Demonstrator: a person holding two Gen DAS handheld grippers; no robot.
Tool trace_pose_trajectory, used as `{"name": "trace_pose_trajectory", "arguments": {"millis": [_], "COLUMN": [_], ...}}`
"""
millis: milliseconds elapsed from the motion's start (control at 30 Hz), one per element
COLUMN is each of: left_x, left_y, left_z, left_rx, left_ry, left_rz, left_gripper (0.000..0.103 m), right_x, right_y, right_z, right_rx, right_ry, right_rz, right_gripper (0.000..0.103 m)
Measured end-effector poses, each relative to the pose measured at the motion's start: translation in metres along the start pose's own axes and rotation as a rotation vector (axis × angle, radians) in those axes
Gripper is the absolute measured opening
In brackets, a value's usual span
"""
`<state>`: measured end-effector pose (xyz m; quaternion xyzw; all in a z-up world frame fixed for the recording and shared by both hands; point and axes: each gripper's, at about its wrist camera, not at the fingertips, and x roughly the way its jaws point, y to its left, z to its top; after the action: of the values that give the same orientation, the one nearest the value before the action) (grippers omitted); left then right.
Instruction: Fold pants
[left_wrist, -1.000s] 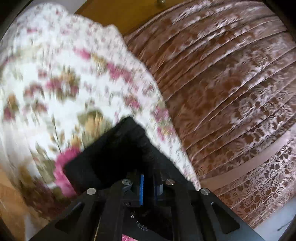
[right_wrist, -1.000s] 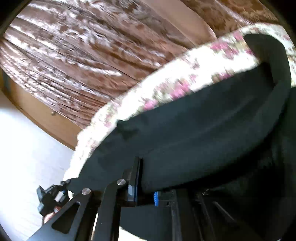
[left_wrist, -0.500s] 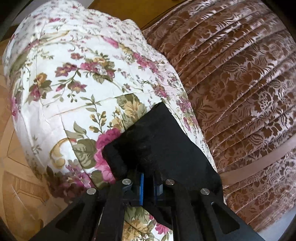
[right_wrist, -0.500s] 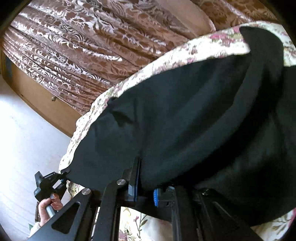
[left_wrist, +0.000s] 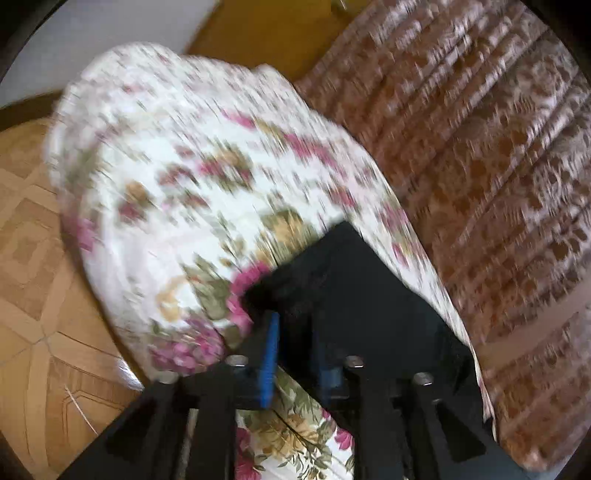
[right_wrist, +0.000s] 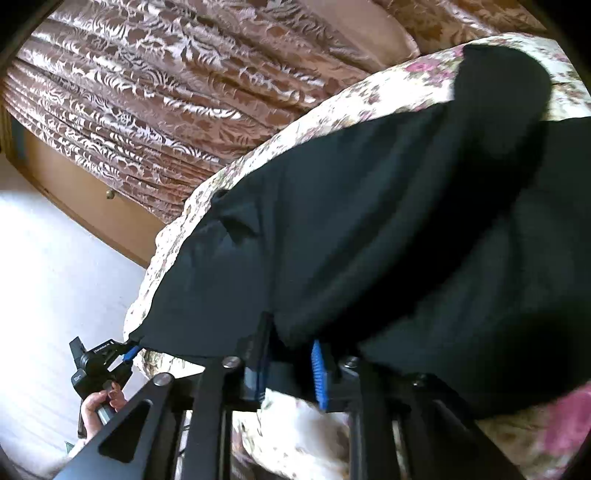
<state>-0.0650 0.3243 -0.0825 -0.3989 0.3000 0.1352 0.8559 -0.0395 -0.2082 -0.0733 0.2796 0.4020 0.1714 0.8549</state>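
Note:
The black pants (right_wrist: 369, 229) lie spread over the floral bedspread (right_wrist: 332, 107). In the right wrist view my right gripper (right_wrist: 288, 369) has its blue-padded jaws parted, with the near edge of the pants lying between them. In the left wrist view my left gripper (left_wrist: 299, 354) also stands open, with a corner of the pants (left_wrist: 354, 295) between its fingers. The left gripper (right_wrist: 129, 354) shows at the far left of the right wrist view, at the pants' end.
A brown patterned curtain (left_wrist: 491, 155) hangs along the bed's far side. A wooden floor (left_wrist: 33, 295) lies left of the bed (left_wrist: 192, 155). A wooden door (right_wrist: 88, 195) and white wall stand beyond the bed's end.
Both grippers were shut on the pants' edge and have now opened. The pants have come down flat onto the bedspread. The left wrist view has pulled back a little.

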Motion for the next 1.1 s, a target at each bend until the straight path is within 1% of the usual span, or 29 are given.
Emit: {"name": "trace_pose_trajectory", "arguments": {"millis": [33, 67, 100, 133, 200, 267, 300, 333, 367, 400, 433, 500, 533, 567, 600, 667, 733, 800, 833, 867, 933, 1000, 1100], "left_x": [-0.007, -0.017, -0.024, -0.029, -0.033, -0.032, -0.028, -0.024, -0.016, -0.008, 0.002, 0.015, 0.023, 0.032, 0.041, 0.053, 0.065, 0.068, 0.068, 0.067, 0.062, 0.062, 0.062], "left_y": [-0.002, -0.005, -0.009, -0.016, -0.029, -0.049, -0.059, -0.07, -0.086, -0.101, -0.116, -0.142, -0.155, -0.169, -0.183, -0.196, -0.204, -0.204, -0.202, -0.2, -0.199, -0.197, -0.196], "left_z": [0.001, 0.0, 0.0, -0.002, -0.006, -0.015, -0.019, -0.024, -0.033, -0.04, -0.048, -0.062, -0.07, -0.081, -0.091, -0.105, -0.118, -0.127, -0.131, -0.134, -0.139, -0.142, -0.144], "left_rx": [-0.004, -0.001, 0.011, 0.033, 0.079, 0.15, 0.189, 0.234, 0.293, 0.349, 0.398, 0.476, 0.512, 0.558, 0.596, 0.632, 0.637, 0.63, 0.63, 0.637, 0.657, 0.667, 0.679], "left_ry": [-0.038, -0.092, -0.131, -0.163, -0.188, -0.188, -0.176, -0.158, -0.122, -0.076, -0.032, 0.035, 0.062, 0.1, 0.128, 0.17, 0.216, 0.235, 0.231, 0.215, 0.196, 0.192, 0.191], "left_rz": [0.004, 0.003, 0.009, 0.017, 0.004, -0.03, -0.048, -0.067, -0.095, -0.125, -0.15, -0.185, -0.206, -0.228, -0.241, -0.243, -0.24, -0.229, -0.221, -0.222, -0.22, -0.219, -0.221], "left_gripper": [0.038, 0.04, 0.043, 0.044, 0.047, 0.056, 0.062, 0.064, 0.064, 0.064, 0.064, 0.064, 0.064, 0.064, 0.064, 0.064, 0.064, 0.064, 0.064, 0.064, 0.065, 0.065, 0.066], "right_x": [-0.01, -0.022, -0.03, -0.041, -0.063, -0.084, -0.091, -0.096, -0.101, -0.104, -0.107, -0.11, -0.11, -0.105, -0.101, -0.089, -0.066, -0.038, -0.026, -0.011, 0.009, 0.025, 0.044], "right_y": [-0.002, -0.003, -0.004, -0.007, -0.014, -0.022, -0.024, -0.027, -0.03, -0.033, -0.037, -0.041, -0.041, -0.042, -0.042, -0.043, -0.047, -0.053, -0.056, -0.062, -0.07, -0.081, -0.096], "right_z": [0.001, 0.002, 0.004, 0.005, 0.01, 0.015, 0.018, 0.023, 0.031, 0.038, 0.052, 0.073, 0.087, 0.107, 0.122, 0.152, 0.182, 0.208, 0.215, 0.224, 0.229, 0.236, 0.239], "right_rx": [-0.01, -0.028, -0.042, -0.057, -0.066, -0.063, -0.062, -0.058, -0.048, -0.037, -0.016, 0.008, 0.017, 0.021, 0.02, 0.03, 0.032, 0.026, 0.019, 0.014, 0.016, 0.037, 0.049], "right_ry": [-0.01, -0.027, -0.041, -0.06, -0.102, -0.163, -0.188, -0.211, -0.234, -0.251, -0.278, -0.316, -0.335, -0.335, -0.328, -0.316, -0.249, -0.167, -0.135, -0.095, -0.04, -0.019, 0.039], "right_rz": [-0.01, -0.032, -0.052, -0.081, -0.145, -0.213, -0.244, -0.285, -0.324, -0.344, -0.383, -0.418, -0.446, -0.48, -0.499, -0.557, -0.619, -0.705, -0.746, -0.815, -0.901, -0.942, -0.992], "right_gripper": [0.021, 0.021, 0.021, 0.021, 0.021, 0.021, 0.022, 0.022, 0.023, 0.025, 0.027, 0.036, 0.039, 0.042, 0.042, 0.043, 0.043, 0.043, 0.043, 0.043, 0.043, 0.043, 0.043]}}
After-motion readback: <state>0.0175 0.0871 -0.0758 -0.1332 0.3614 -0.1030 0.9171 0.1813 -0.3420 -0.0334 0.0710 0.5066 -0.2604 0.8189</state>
